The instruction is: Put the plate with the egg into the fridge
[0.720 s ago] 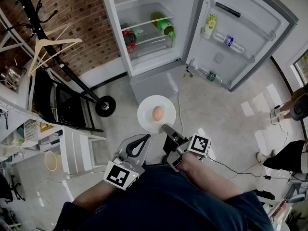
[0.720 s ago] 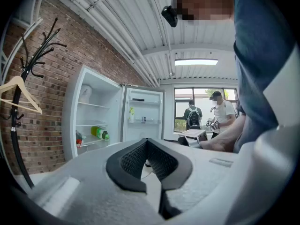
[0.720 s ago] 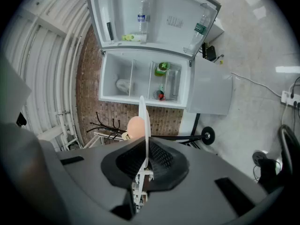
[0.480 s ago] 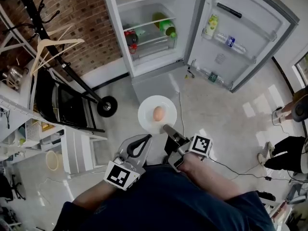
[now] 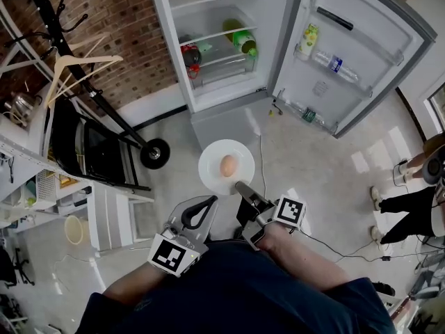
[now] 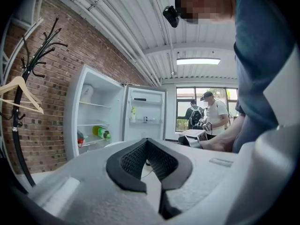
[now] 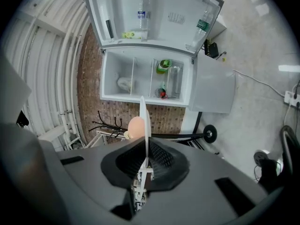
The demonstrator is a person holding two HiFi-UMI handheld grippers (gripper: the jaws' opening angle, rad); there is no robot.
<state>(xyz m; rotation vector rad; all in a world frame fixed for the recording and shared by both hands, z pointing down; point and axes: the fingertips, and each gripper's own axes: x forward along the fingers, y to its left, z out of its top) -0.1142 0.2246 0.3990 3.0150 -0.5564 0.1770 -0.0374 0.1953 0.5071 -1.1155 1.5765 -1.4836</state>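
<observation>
Head view has the single plate [image 5: 211, 173] held out level over the floor, its one egg [image 5: 227, 164] sitting near the middle. The right gripper [image 5: 242, 186] pinches the plate's near rim, jaws pressed onto the thin edge, so the plate juts forward from the tongs straight toward the one fridge [image 5: 208, 47]. The fridge stands ahead and well apart, with its door [image 5: 361, 68] swung wide to the right. The left gripper [image 5: 207, 202] hangs just beside the right one, short of the plate and not touching it; its jaws are pressed together on nothing. The right hand alone carries the load, so the coming reach is judged to be straight ahead. Three bottles [image 5: 334, 62] sit in the door racks.
</observation>
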